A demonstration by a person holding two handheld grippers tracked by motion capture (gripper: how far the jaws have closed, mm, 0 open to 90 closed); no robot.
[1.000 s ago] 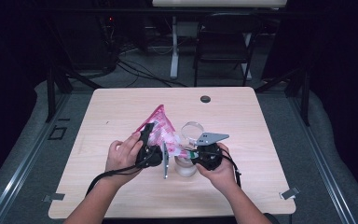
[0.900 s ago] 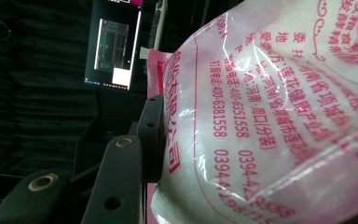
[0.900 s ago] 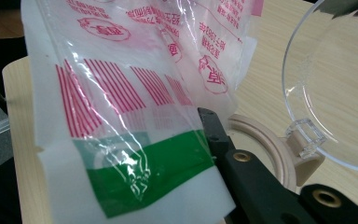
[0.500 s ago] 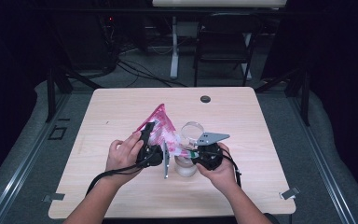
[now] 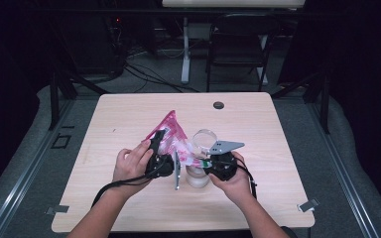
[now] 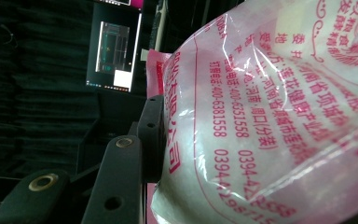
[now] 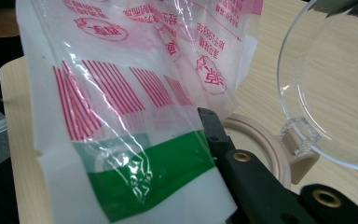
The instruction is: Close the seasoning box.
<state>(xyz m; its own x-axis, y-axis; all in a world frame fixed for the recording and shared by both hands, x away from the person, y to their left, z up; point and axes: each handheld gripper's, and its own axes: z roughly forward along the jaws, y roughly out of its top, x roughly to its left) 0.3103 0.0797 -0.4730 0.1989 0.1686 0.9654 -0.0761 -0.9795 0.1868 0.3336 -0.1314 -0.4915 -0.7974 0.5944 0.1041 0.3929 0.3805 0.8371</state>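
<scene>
Bag (image 5: 171, 136) being pinched by left hand-held gripper (image 5: 159, 148). Lower corner being gripped by right hand-held gripper (image 5: 206, 165) beside open jar (image 5: 198, 174).

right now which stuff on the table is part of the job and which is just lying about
In use:
- bag, held by the left gripper and the right gripper
- jar with its open clear lid, under the bag's corner

Lying about:
- small dark disc at the table's far edge
</scene>
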